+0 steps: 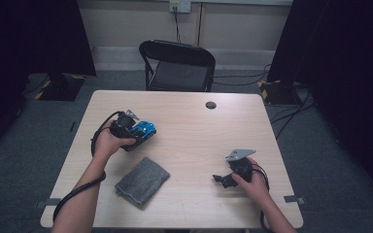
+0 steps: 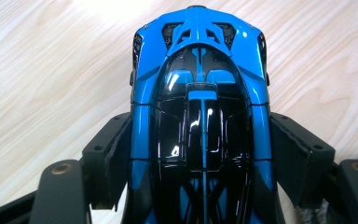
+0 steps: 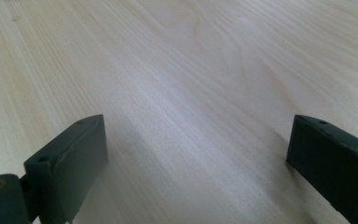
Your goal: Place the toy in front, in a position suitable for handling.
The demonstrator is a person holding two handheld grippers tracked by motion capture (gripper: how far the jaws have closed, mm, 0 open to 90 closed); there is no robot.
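One glossy blue-and-black toy sports car [image 2: 200, 116] sits between the jaws of the left gripper [image 1: 126, 130], on the pale wood-grain surface [image 1: 194, 126]. In the left gripper view both black jaws press against the car's flanks, one on each side, so they are clamped on it; the end of the car nearest the camera is cut off by the bottom edge, and its wheels are hidden under the body. From above, only a patch of blue pokes out past the person's left hand [image 1: 108, 141], which covers most of the gripper.

The right gripper [image 1: 223, 178] rests low near the surface, well apart from the car — its two jaws stand wide apart with nothing but bare wood between them. One grey three-cornered plate tops it.

One folded grey felt cloth [image 1: 142, 180] lies flat just on the near side of the left jaws, between the two grippers. Behind the surface stands one black folding chair [image 1: 177, 65].
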